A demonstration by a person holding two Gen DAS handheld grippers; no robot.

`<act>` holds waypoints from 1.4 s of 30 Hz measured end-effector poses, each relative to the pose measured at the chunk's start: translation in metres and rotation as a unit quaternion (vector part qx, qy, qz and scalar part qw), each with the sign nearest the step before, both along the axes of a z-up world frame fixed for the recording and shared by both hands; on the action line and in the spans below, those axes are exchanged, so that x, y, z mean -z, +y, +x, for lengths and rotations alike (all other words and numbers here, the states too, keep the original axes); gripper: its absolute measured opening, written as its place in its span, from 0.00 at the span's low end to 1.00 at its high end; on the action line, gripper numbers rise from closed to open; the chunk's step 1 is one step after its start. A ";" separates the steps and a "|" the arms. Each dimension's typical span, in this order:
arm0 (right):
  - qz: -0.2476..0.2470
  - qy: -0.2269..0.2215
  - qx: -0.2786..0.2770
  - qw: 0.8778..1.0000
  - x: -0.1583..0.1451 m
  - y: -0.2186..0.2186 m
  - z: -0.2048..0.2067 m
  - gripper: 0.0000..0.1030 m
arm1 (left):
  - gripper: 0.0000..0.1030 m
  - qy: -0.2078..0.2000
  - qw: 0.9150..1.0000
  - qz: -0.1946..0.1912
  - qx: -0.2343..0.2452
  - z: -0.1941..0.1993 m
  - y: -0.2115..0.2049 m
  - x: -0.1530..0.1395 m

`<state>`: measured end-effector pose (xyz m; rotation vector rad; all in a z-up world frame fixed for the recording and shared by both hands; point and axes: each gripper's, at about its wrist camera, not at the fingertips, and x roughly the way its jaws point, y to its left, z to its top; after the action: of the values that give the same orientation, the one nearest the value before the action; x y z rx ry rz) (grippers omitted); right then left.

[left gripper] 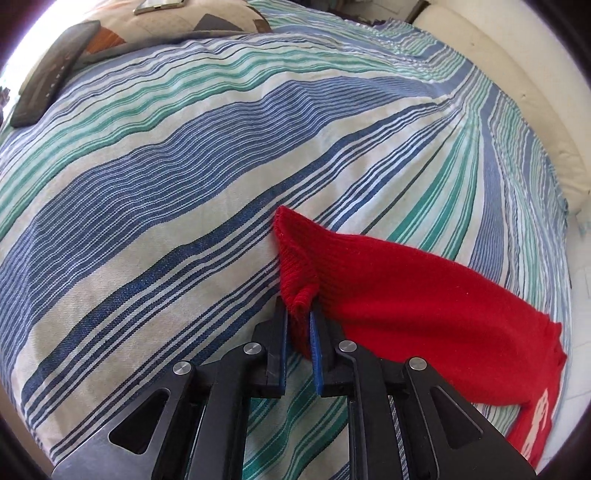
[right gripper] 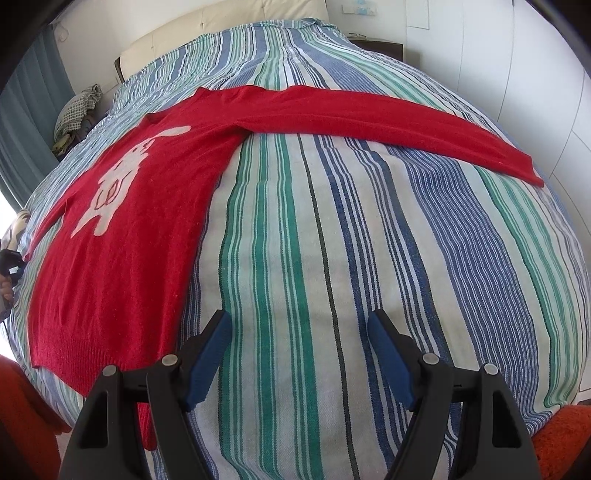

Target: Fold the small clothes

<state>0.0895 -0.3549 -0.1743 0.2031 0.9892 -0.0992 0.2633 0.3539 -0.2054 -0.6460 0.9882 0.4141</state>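
Sweater, red knit with a pale rabbit figure on the front, lies spread flat on the striped bedspread, one sleeve stretched straight out to the side toward the white wall. The left gripper has its two blue-padded fingers pinched on the ribbed cuff of the other sleeve, only a small bunch of the knit sitting between the pads. The right gripper hangs above bare bedspread just beside the sweater's hem, fingers spread wide and holding nothing.

The likely trouble is that shallow hold: a loose knit stretches, and if the cuff is pulled across the body quickly it could slide out of the pads, or the sleeve could twist and land crooked. Dragging it low might also pull the bedspread into ridges (it already shows soft creases) and shift the whole sweater, since nothing pins the body down.

The bed is soft and bulges under the cover, so it gives little firm backing for pressing a fold. A cream headboard stands at the far end, a dark flat device lies near patterned pillows, and a checked cloth sits by teal curtains.
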 end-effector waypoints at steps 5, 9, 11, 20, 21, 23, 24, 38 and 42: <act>0.002 0.003 0.003 1.000 0.001 -0.001 0.002 0.79 | 0.40 -0.035 0.997 -0.065 -0.002 -0.028 0.014 -0.009; 0.013 0.001 0.008 1.000 0.000 -0.004 0.001 0.79 | 0.82 -0.029 0.997 -0.048 -0.051 -0.058 0.018 -0.031; 0.021 -0.003 0.016 1.000 -0.001 -0.009 0.000 0.79 | 0.84 -0.029 0.997 -0.023 -0.072 -0.074 0.014 -0.045; 0.056 -0.012 0.056 0.997 -0.002 -0.025 -0.007 0.79 | 0.88 -0.062 0.995 0.011 0.080 -0.114 -0.119 -0.086; 0.055 -0.012 0.056 0.997 -0.001 -0.024 -0.007 0.79 | 0.89 -0.064 0.993 0.009 0.102 -0.117 -0.138 -0.083; 0.051 -0.009 0.053 0.997 0.001 -0.022 -0.007 0.80 | 0.89 -0.059 0.988 0.002 0.142 -0.115 -0.173 -0.075; 0.048 -0.007 0.051 0.998 0.002 -0.021 -0.006 0.81 | 0.89 -0.053 0.985 0.004 0.163 -0.113 -0.189 -0.068; 0.045 -0.008 0.039 0.998 0.011 -0.015 -0.003 0.93 | 0.94 -0.012 0.967 0.112 0.227 -0.118 -0.233 -0.015; 0.033 -0.006 0.031 0.999 0.012 -0.012 -0.003 0.95 | 0.96 -0.008 0.966 0.122 0.227 -0.117 -0.237 -0.013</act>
<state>0.0870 -0.3664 -0.1861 0.2943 0.9757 -0.1233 0.1462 0.1172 -0.1919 -0.1879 1.0164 0.1209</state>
